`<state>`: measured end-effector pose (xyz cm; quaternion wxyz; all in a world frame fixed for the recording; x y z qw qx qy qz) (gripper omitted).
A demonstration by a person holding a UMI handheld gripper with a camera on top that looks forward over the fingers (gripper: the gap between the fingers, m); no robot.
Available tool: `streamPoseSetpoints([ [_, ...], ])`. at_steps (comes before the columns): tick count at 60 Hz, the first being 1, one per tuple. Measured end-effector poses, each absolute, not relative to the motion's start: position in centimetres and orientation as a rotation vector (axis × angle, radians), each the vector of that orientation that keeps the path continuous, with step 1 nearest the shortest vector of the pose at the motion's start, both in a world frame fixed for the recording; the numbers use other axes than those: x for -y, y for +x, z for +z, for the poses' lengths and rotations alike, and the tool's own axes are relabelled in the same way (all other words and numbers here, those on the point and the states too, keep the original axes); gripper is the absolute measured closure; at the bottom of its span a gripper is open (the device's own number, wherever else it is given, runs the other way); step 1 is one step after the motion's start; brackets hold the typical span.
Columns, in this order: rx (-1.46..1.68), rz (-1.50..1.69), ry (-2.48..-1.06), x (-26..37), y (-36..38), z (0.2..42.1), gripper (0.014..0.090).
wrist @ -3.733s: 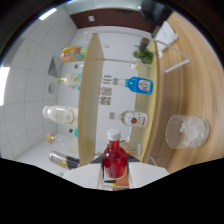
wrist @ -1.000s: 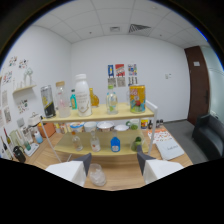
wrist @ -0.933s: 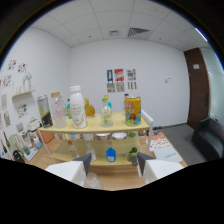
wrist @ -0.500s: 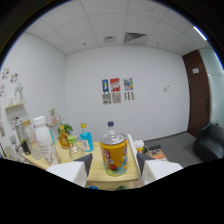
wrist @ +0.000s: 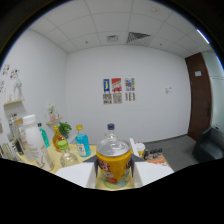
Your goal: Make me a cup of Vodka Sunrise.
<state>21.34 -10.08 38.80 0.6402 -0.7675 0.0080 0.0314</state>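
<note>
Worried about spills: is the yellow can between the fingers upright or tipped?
Upright: the yellow can stands with its silver top level and facing up, between the gripper fingers.

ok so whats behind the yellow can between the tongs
Right behind the yellow can a clear bottle with a blue cap pokes up; only its cap and neck show, the can hides the rest. The tongs sit either side of the can.

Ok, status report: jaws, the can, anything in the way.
Gripper jaws bracket the yellow can; contact not confirmed. Can upright, lid unopened. Blue-capped bottle directly behind it; blue bottle and green plant off to one side.
</note>
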Motion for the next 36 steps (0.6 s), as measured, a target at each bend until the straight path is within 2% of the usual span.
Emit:
streamPoseSetpoints([
  [11, 0.002, 0.041, -1.71, 11.7, 21.6, 40.8, 0.0541],
  [17, 0.005, 0.035, -1.656, 14.3, 21.2, 43.0, 0.0543],
  [23, -0.014, 0.063, -1.642, 17.6, 20.2, 43.1, 0.0543],
  [29, -0.03, 0.105, -1.669, 20.5, 18.4, 40.3, 0.0545],
  [36, -0.066, 0.146, -1.754, 22.6, 16.3, 33.8, 0.0546],
])
